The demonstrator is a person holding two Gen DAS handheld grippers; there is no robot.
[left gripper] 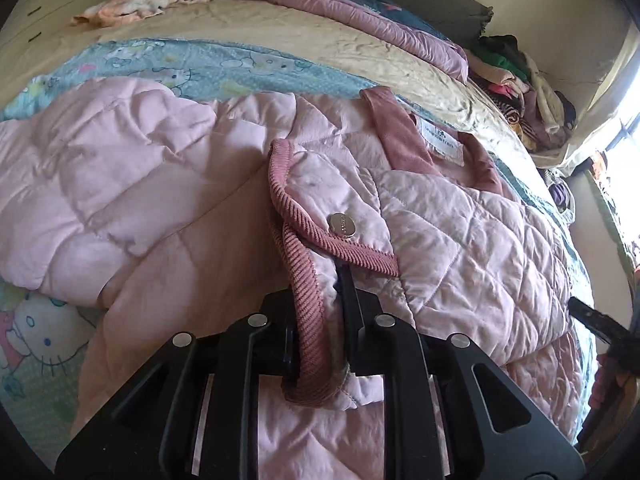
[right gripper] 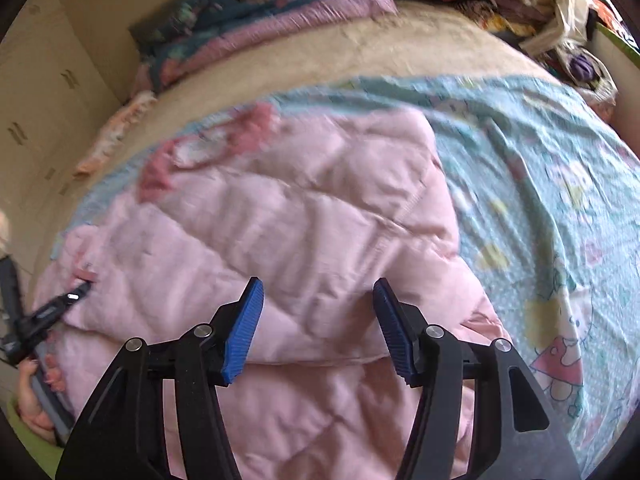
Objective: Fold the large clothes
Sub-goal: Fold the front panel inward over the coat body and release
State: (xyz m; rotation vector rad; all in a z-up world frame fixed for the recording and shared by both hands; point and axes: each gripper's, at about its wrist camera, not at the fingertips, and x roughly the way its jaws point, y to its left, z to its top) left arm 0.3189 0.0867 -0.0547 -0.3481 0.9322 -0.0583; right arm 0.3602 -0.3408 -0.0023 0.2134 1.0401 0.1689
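A pale pink quilted jacket [left gripper: 160, 200] lies spread on a bed over a light blue cartoon-print sheet [left gripper: 208, 68]. Its darker pink collar [left gripper: 400, 136] carries a white label, and a metal snap button [left gripper: 343, 225] sits near the ribbed pink trim [left gripper: 308, 320]. My left gripper [left gripper: 324, 296] is shut on that ribbed trim and the jacket edge beside it. In the right wrist view the jacket [right gripper: 300, 220] fills the middle. My right gripper [right gripper: 318, 308] hovers open just over the jacket, its blue pads [right gripper: 246, 328] apart, with jacket fabric bulging below them.
A beige blanket [left gripper: 320, 40] and a folded pink and teal quilt [left gripper: 360, 4] lie further back. A heap of clothes [left gripper: 520, 80] sits at the far right. A peach cloth [left gripper: 148, 0] is at the back left. Cream cupboard doors [right gripper: 48, 100] stand left. A hand [right gripper: 36, 408] holds the left gripper's handle.
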